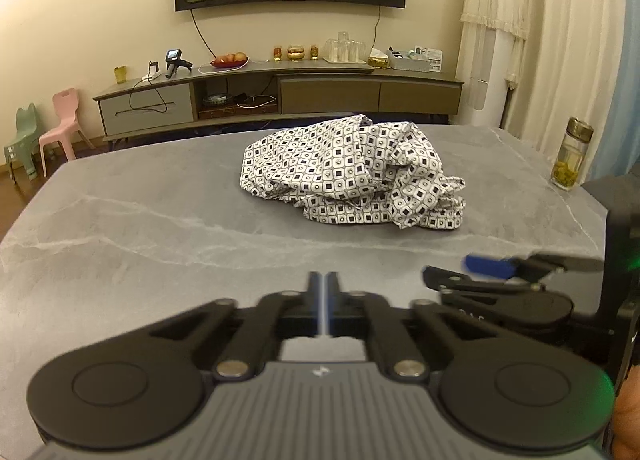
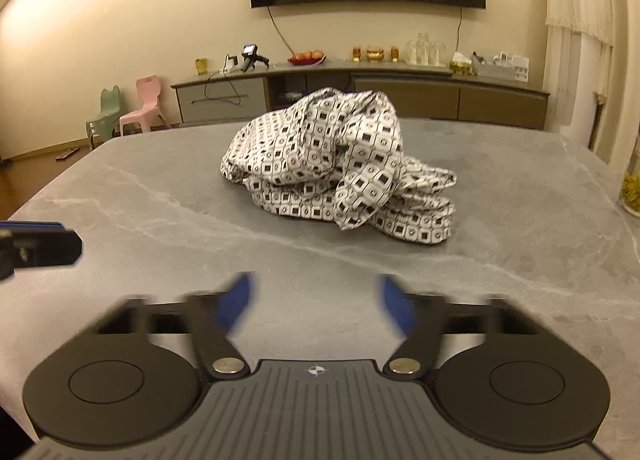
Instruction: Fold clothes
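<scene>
A crumpled white garment with a black square pattern (image 1: pixel 352 176) lies in a heap on the grey stone table (image 1: pixel 140 228); it also shows in the right wrist view (image 2: pixel 340 168). My left gripper (image 1: pixel 324 284) is shut and empty, held over the table short of the garment. My right gripper (image 2: pixel 316 300) is open and empty, its blue pads (image 2: pixel 236 300) blurred, also short of the garment. The right gripper shows at the right in the left wrist view (image 1: pixel 460 266). The left gripper's fingers show at the left edge of the right wrist view (image 2: pixel 40 244).
A glass jar with yellow contents (image 1: pixel 570 154) stands at the table's right edge, also in the right wrist view (image 2: pixel 632 188). Behind the table are a long low cabinet (image 1: pixel 280 92) with cups and fruit, two small plastic chairs (image 1: pixel 60 124), and curtains at the right.
</scene>
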Demonstrator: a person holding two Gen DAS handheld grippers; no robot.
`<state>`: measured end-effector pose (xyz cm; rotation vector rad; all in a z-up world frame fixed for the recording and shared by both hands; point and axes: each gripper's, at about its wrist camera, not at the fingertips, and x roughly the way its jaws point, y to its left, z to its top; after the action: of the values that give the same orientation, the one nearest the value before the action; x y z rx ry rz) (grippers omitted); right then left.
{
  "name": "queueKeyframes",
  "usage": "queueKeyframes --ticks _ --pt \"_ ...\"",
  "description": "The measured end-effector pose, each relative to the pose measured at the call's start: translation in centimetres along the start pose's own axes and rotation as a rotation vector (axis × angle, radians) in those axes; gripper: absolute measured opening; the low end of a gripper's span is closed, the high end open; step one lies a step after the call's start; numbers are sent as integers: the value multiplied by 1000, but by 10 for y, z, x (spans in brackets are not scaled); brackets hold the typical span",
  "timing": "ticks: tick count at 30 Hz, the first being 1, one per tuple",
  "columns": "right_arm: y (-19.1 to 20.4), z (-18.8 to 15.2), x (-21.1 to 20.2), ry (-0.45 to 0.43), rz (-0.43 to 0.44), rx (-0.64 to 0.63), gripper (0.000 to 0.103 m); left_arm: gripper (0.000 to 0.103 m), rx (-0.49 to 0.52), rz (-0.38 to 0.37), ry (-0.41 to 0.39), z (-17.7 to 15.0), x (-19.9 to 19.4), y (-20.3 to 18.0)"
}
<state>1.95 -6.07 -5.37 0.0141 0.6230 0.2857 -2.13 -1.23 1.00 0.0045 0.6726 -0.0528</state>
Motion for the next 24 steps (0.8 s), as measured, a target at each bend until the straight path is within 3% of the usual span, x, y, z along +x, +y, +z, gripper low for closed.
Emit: queueKeyframes --ticks 1,3,13,15,16,17,18,20,21,22,24 --pt "0 -1 2 8 5 4 15 0 -9 -6 1 0 3 3" --pt "2 -2 5 16 24 7 2 0 -22 -15 5 1 9 9" --pt "34 17 9 45 -5 -81 0 2 -52 -63 34 31 37 29" --pt "36 22 13 53 -21 -89 0 11 -31 -70 36 41 42 28" --pt "35 23 17 66 -31 -81 0 27 -19 -76 33 47 44 27" --pt "32 25 23 82 -38 -69 1 54 -6 -84 26 53 46 27" --pt "30 27 28 96 -46 -57 8 63 5 -91 16 59 48 27" --pt "25 32 37 115 -60 -38 40 78 24 -96 -2 68 54 27" --pt "23 34 42 121 -64 -29 68 81 30 -99 -8 71 57 28" --pt "21 36 46 121 -69 -25 84 89 25 -105 -16 72 61 31" --pt "18 40 56 123 -95 -42 87 96 -9 -125 -28 70 68 42"
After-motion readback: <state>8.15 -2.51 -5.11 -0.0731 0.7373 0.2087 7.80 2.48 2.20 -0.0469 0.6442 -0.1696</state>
